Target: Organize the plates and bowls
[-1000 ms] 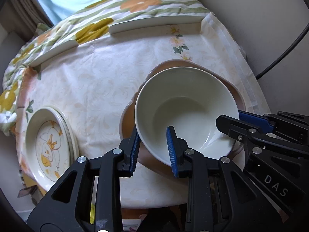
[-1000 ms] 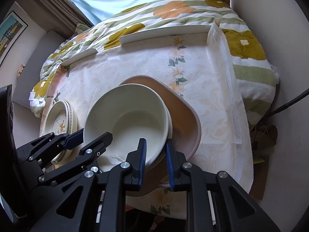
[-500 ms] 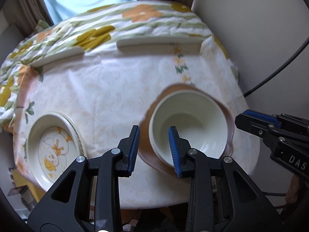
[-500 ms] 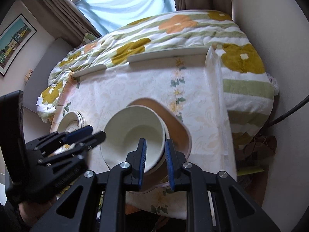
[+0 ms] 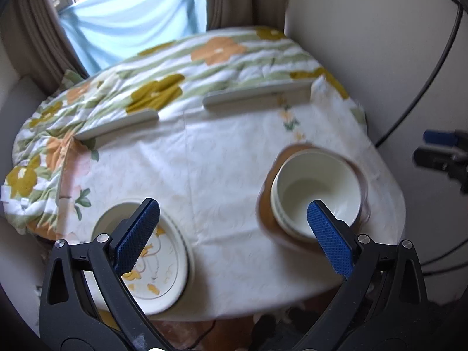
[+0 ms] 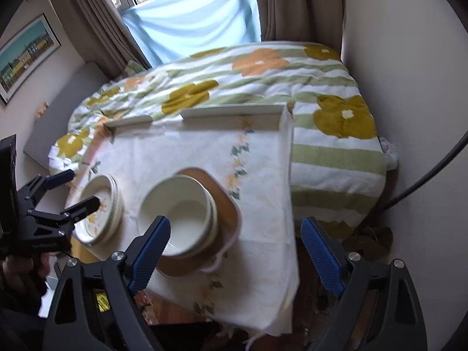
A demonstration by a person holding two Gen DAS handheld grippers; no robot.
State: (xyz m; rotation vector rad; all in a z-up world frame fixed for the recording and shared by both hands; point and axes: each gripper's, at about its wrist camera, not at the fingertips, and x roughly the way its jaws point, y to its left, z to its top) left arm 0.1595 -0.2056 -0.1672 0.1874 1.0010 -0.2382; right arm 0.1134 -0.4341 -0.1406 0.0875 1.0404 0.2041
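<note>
On the counter, the plate stack is sitting left; both the left hand-held gripper and right hand-held gripper are opening, having just released the cream bowls now nested on the brown plate, so that stack looks finished.

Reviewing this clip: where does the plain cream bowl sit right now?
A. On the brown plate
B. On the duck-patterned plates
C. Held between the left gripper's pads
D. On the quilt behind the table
A. The bowl rests on the brown plate, clear of both grippers, whose jaws are opening with nothing between them; the patterned plates stand apart to one side.
</note>
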